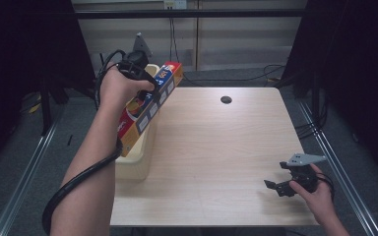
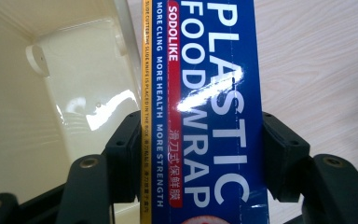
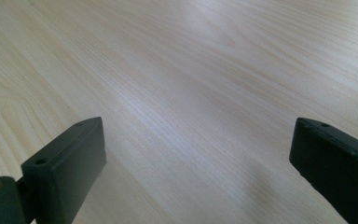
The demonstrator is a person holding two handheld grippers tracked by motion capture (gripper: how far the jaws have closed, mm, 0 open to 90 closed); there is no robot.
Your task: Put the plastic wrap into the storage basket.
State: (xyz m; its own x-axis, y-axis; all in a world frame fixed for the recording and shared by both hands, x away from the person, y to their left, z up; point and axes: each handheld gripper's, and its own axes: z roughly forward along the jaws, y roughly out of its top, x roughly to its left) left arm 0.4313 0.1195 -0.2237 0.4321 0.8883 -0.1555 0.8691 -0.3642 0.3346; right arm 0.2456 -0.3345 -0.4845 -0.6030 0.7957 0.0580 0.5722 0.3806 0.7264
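Observation:
A long blue and orange box of plastic food wrap (image 1: pixel 148 105) hangs tilted over the cream plastic bin (image 1: pixel 137 167) at the table's left edge. Its lower end dips into the bin. My left gripper (image 1: pixel 146 84) is shut on the box near its upper end. In the left gripper view the jaws press both sides of the food wrap box (image 2: pixel 200 112), with the bin's inside wall (image 2: pixel 51 93) to the left. My right gripper (image 1: pixel 278 187) rests low over the table's near right corner, open with nothing between its jaws. The right gripper (image 3: pixel 198 154) faces bare wood.
The light wooden table (image 1: pixel 216 147) has a round cable hole (image 1: pixel 226 100) near its far edge. Metal rails run along the floor on both sides. Cables lie on the floor behind the table.

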